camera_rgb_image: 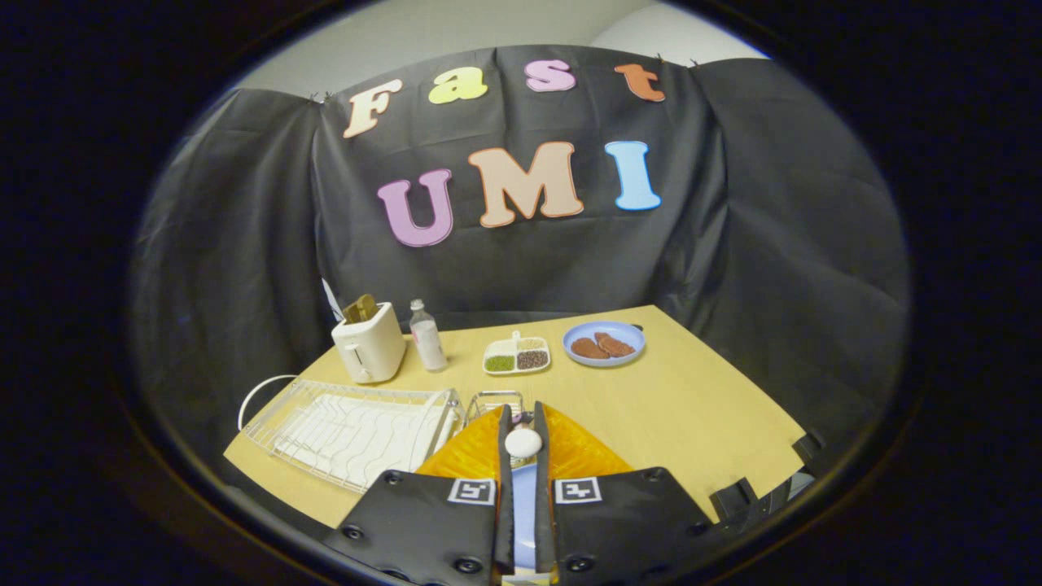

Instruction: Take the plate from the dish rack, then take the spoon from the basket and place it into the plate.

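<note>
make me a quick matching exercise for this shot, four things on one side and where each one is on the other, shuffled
Things:
1. spoon
2. toaster
3. blue plate
4. bottle

Places:
A. far side of the table, holding two brown pieces
B. clamped between the gripper's fingers, over the orange plate
C. beyond the dish rack
D. between the toaster and the divided tray

Pairs: 1-B, 2-C, 3-A, 4-D

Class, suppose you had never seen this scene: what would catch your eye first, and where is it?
Probably the orange plate just beneath the gripper, whose fingers are closed on a white spoon over it. Next, the white dish rack beside the plate, then the toaster beyond the rack.
</note>
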### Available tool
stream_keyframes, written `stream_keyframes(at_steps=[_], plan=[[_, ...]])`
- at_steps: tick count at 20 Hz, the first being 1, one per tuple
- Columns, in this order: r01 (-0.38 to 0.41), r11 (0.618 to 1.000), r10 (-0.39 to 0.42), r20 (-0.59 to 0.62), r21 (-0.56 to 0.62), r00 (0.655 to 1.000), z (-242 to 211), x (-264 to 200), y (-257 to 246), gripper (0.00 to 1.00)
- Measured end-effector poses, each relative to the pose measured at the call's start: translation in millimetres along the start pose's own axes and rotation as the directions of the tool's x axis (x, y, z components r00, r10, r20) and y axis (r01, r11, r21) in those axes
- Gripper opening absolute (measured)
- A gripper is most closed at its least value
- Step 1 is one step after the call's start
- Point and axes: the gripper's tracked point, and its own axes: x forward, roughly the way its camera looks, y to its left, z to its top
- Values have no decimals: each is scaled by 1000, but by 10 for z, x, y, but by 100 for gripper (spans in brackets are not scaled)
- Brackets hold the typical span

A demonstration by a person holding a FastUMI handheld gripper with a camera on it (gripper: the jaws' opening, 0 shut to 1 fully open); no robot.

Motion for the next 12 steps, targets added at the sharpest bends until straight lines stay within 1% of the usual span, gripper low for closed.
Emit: stream_keyframes(at_steps=[6, 12], plan=[[-3, 1000, 4, -63, 8, 998, -369, -44, -94, 13], [-17, 1000, 20, -122, 24, 992, -678, -72, -66, 13]])
